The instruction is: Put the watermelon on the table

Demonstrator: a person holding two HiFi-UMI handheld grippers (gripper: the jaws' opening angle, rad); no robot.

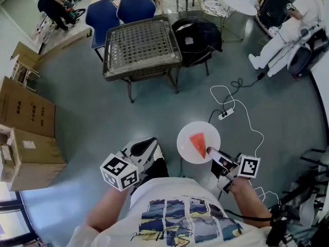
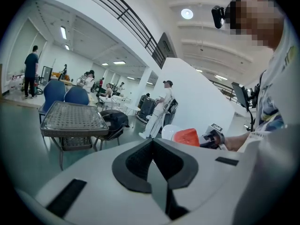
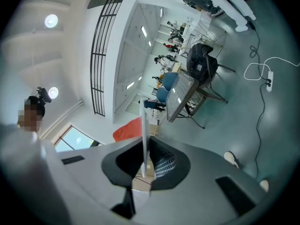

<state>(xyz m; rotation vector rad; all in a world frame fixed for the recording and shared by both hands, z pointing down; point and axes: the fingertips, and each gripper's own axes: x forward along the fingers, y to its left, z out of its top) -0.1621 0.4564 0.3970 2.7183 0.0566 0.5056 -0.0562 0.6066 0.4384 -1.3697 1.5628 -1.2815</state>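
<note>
Watermelon (image 1: 198, 144), a red wedge, lay on a white plate (image 1: 185, 136) whose near rim the right gripper (image 1: 212, 153) pinched between almost-closed jaws, held out level before the person's chest. Beside it, the left gripper (image 1: 149, 147) pointed forward, jaws together and empty. The mesh-topped table (image 1: 143, 71) stood well beyond.

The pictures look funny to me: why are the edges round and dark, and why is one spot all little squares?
Left gripper view and right gripper view: the wide-angle lens bends the railing and darkens the corners; the squares are a patch laid over a face afterwards. Left gripper view: the ceiling lamp glares white. Head view: even light, the watermelon on its plate sharp.
</note>
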